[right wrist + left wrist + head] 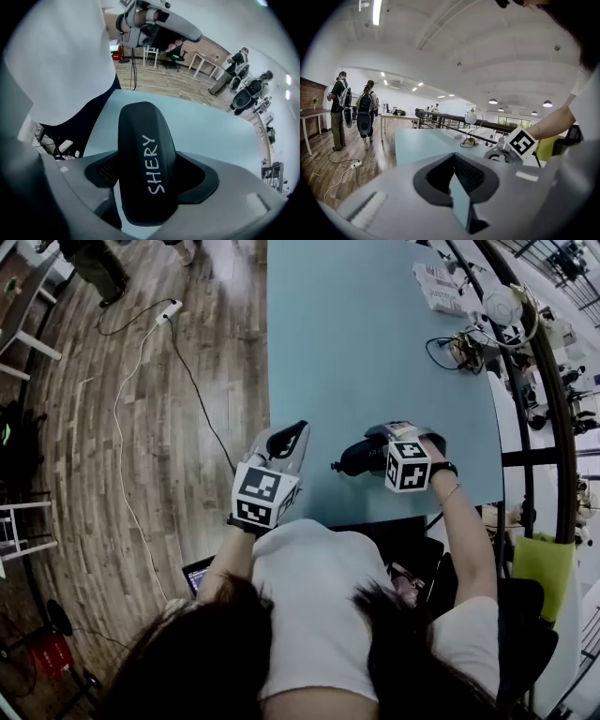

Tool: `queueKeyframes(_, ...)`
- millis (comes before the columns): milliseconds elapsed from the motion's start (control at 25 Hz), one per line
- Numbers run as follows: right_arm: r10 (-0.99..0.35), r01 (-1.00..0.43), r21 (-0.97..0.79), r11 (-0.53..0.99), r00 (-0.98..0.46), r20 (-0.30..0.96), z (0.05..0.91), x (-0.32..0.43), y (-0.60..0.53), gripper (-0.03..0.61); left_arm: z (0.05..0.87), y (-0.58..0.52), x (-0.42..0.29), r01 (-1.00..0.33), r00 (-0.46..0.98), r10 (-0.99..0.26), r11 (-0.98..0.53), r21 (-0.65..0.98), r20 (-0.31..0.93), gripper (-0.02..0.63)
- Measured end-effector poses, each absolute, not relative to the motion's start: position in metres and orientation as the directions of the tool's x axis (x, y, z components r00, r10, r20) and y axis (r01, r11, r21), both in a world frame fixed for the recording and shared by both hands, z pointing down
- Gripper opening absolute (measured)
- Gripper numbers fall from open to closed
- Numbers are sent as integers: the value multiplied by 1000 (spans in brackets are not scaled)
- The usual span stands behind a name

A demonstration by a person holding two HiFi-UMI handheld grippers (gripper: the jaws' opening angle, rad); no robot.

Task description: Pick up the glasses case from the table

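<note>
A black glasses case (147, 164) with white lettering lies lengthways between the jaws of my right gripper (150, 187), which is shut on it. Seen from the head view, the case (359, 456) points left out of the right gripper (372, 454), over the near edge of the light blue table (366, 343). I cannot tell whether the case touches the tabletop. My left gripper (291, 439) hovers by the table's near left corner, a short way left of the case, shut with nothing in it. The left gripper (457, 187) looks along the table.
Cables (459, 348), white boxes (439, 287) and a round lamp (502, 304) crowd the table's far right, beside a dark railing (544, 381). A power strip and cord (169, 310) lie on the wood floor at left. People with backpacks (365, 112) stand far off.
</note>
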State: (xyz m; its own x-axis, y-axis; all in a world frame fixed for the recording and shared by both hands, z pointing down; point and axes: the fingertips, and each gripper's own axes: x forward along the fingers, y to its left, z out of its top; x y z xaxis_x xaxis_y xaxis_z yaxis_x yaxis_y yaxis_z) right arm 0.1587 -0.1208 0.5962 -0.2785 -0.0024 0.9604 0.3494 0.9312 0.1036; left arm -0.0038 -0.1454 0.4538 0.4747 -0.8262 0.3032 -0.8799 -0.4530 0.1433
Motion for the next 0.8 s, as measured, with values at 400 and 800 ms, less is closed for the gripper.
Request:
queueKeyframes(400,-156,-44,157,987,-530,834,534,181,-136,348,446,-153,14,-851,524,-801,-509,132,292,57)
queueKeyframes(800,-434,-442,137,886,-690,580,474,204,-153,348,447,-156,23,-845,533,-794,-518,132,292,57)
